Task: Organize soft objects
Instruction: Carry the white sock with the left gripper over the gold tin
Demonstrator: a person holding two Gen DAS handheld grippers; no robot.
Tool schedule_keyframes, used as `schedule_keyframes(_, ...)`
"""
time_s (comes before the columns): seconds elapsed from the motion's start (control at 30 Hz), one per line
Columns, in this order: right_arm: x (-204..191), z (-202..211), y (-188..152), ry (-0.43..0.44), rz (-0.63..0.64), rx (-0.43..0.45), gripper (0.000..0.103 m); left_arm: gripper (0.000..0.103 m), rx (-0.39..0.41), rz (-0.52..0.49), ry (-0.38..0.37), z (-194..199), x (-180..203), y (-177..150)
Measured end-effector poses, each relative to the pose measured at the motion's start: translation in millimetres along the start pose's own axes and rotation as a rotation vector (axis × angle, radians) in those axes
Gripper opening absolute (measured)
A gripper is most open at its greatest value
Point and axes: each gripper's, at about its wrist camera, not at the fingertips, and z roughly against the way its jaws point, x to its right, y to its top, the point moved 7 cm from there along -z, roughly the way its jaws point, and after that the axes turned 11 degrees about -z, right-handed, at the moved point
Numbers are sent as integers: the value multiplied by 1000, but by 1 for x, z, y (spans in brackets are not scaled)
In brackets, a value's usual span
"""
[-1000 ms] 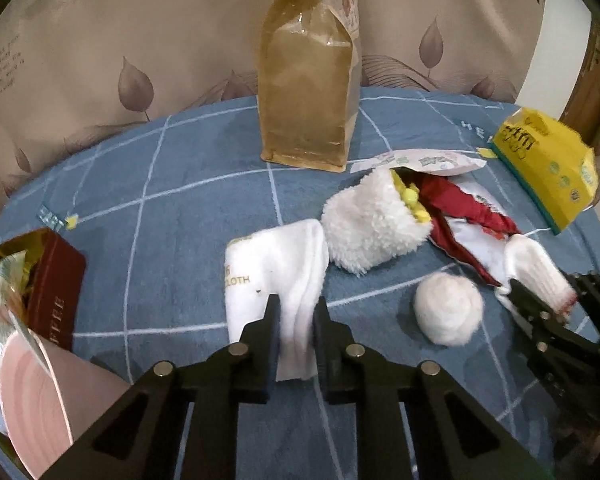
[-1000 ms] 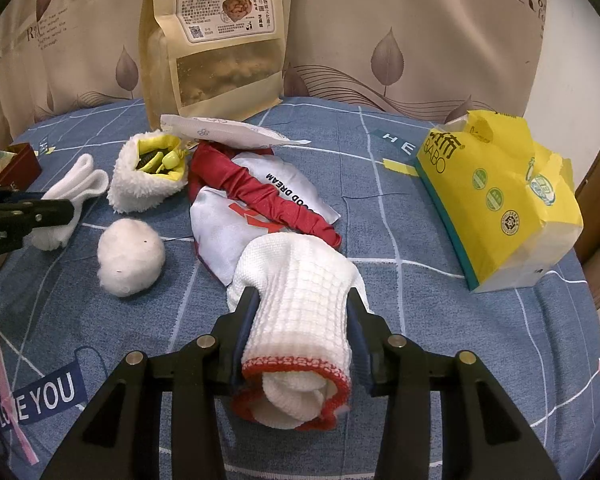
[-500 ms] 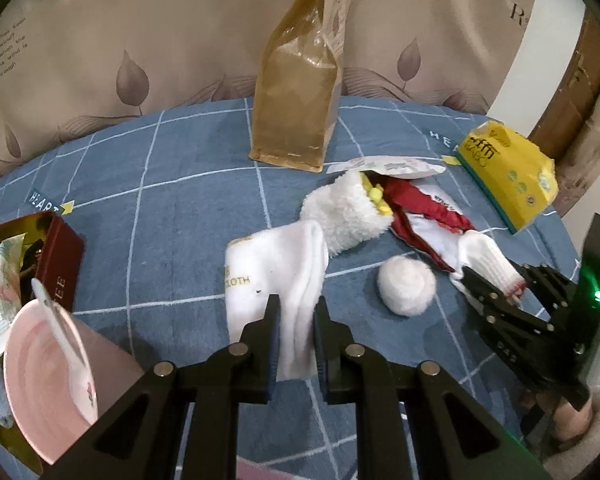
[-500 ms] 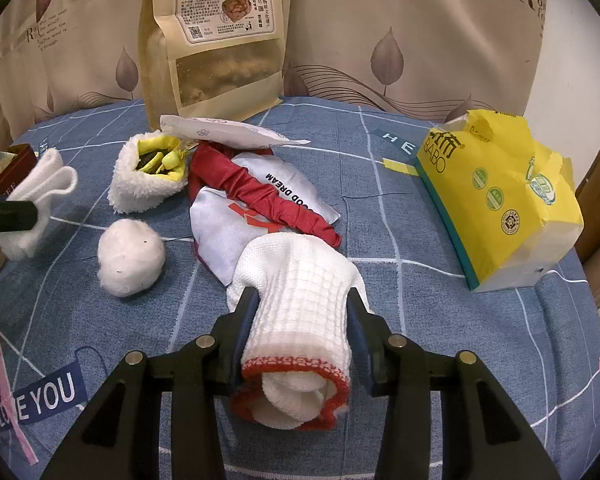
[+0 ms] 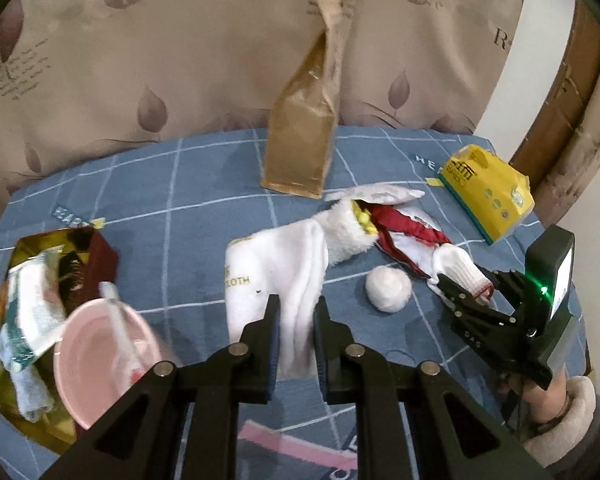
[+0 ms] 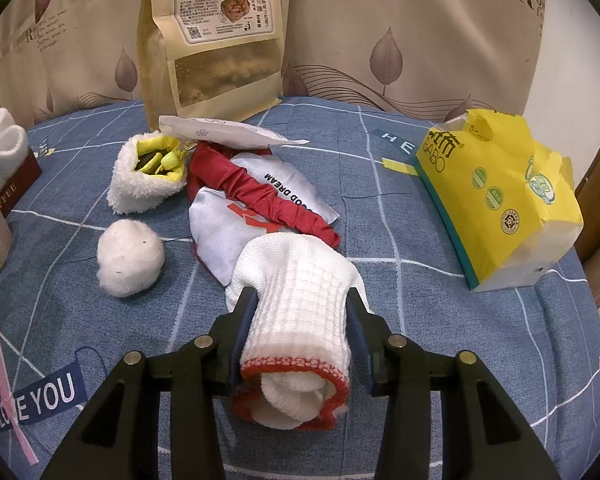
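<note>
Since a second ago my left hand-held gripper (image 5: 296, 320) has carried the white folded cloth (image 5: 276, 276) up off the blue checked cover and toward the left side, so the pink bowl (image 5: 96, 356) and the gold-lined box (image 5: 40, 280) now sit much closer under it; my right hand-held gripper (image 6: 300, 320) has not shifted. I have the left jaws pinched tight on the lower edge of that cloth, which hangs free with its printed end uppermost. On the right, the jaws stand at a moderate gap, pressed on both sides of the waffle-knit sock with the red cuff (image 6: 300, 312), which lies on the cover. By my reckoning the sorting is only partly done: the box already holds some striped cloths (image 5: 28, 320), and I judge the white cloth is bound there too. Left on the cover are the fluffy pouch (image 6: 144, 184), the cotton ball (image 6: 130, 258), the red and white bag (image 6: 252, 204) and the sock, while the brown snack pouch (image 6: 216, 36) and yellow tissue pack (image 6: 496, 192) look like bystanders
</note>
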Motion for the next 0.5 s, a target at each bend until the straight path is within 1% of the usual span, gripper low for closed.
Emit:
schedule_keyframes(0.23, 0, 0, 0, -1, 1, 1, 41, 15, 3, 25, 46, 20, -30, -10)
schedule_keyframes(0.5, 0, -1, -1, -1, 1, 1, 41, 15, 4, 64, 138, 40, -76, -22)
